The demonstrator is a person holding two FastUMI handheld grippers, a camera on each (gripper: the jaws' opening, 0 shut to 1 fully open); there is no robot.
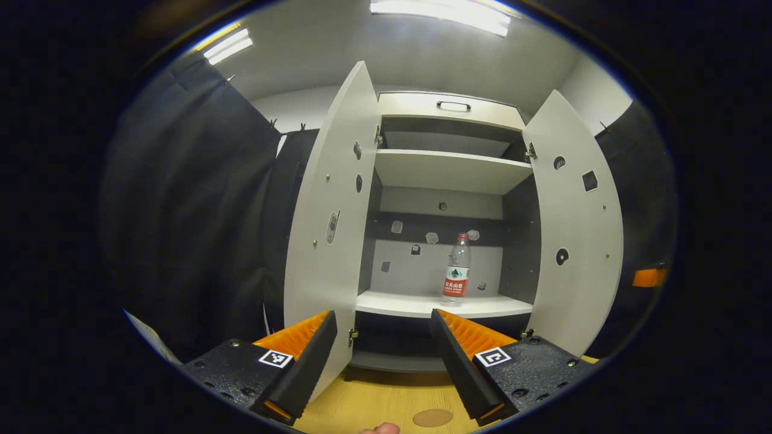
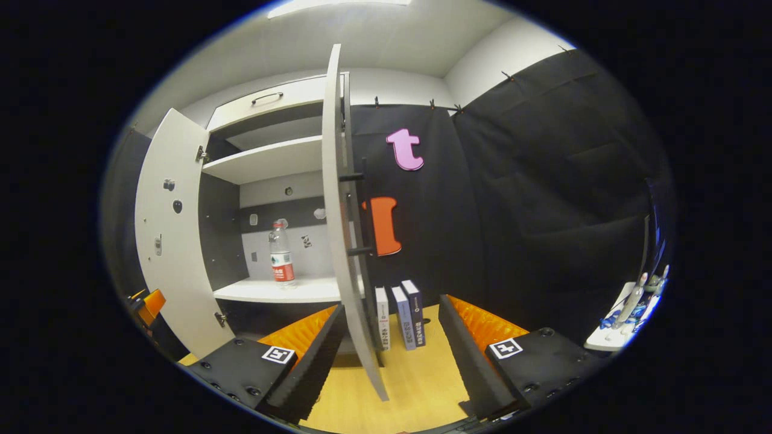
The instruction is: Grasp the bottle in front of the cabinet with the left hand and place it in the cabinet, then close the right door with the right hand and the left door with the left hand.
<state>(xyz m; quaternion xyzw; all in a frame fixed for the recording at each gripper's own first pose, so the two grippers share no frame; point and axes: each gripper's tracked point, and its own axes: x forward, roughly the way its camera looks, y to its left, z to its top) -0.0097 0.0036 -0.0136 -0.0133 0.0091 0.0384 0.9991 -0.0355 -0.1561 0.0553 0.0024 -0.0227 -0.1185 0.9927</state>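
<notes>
The bottle [image 1: 457, 268] is standing upright on the lower shelf [image 1: 443, 304] inside the cabinet [image 1: 449, 114], toward its right side, with both doors hanging open. The left gripper [image 1: 382, 355] is facing the cabinet from the near side, its fingers spread apart and holding nothing, the left door [image 1: 329, 229] just beyond its left finger. The right gripper [image 2: 392, 355] is also spread and empty, the edge of the right door [image 2: 341, 211] sitting between its fingers. Three books [image 2: 399, 316] are standing on the wooden table [image 2: 416, 386] beside that door.
</notes>
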